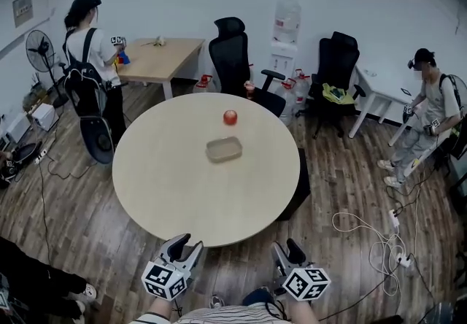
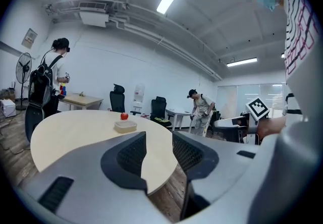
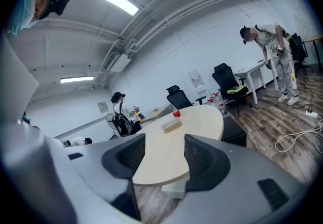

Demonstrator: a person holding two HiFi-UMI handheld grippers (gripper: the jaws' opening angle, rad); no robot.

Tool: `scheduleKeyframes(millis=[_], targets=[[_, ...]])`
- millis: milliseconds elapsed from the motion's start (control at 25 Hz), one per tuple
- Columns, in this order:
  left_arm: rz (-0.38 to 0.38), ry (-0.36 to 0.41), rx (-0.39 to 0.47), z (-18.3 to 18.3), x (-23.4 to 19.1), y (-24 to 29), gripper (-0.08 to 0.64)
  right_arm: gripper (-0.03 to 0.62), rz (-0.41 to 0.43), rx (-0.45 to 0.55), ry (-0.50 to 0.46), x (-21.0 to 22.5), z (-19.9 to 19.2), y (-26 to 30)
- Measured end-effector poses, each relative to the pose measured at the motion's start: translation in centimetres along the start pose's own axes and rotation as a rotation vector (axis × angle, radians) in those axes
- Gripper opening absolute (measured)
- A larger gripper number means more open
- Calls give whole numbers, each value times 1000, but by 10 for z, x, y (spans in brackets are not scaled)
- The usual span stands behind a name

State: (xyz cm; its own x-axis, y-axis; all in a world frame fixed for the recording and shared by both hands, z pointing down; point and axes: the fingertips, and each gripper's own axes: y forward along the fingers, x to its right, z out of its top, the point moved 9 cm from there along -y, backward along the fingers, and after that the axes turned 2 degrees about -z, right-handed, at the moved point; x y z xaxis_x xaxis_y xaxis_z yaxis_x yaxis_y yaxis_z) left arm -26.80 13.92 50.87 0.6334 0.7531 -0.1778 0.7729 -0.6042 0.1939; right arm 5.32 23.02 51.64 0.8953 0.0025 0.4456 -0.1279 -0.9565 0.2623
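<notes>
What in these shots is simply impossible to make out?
1. Container, head view: too small to tell whether anything lies inside.
2. Red round fruit, all views: too small to tell apple from tomato.
3. Left gripper and right gripper, head view: the hands holding them are mostly hidden behind the marker cubes.
4. Far desk, head view: the small things on it are too small to name.

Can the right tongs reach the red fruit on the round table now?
Probably, but only with a long reach. The right tongs hang open off the near edge of the round table; the red fruit sits past the middle, behind the clear box, which they could pass beside.
</notes>
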Motion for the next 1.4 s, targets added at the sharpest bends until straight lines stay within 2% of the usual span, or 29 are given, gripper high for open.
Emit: scheduleKeyframes(millis=[240, 880, 1120, 1400], targets=[[35, -25, -19, -2, -6, 40, 140, 235, 17, -21, 12, 32, 17, 39], [291, -91, 7, 17, -9, 185, 138, 235, 220, -137, -42, 141, 112, 185], [393, -114, 23, 16, 1, 203, 138, 235, 289, -178, -56, 169, 127, 218], [460, -121, 31, 22, -4, 207, 138, 235, 334, -195, -62, 172, 137, 248]])
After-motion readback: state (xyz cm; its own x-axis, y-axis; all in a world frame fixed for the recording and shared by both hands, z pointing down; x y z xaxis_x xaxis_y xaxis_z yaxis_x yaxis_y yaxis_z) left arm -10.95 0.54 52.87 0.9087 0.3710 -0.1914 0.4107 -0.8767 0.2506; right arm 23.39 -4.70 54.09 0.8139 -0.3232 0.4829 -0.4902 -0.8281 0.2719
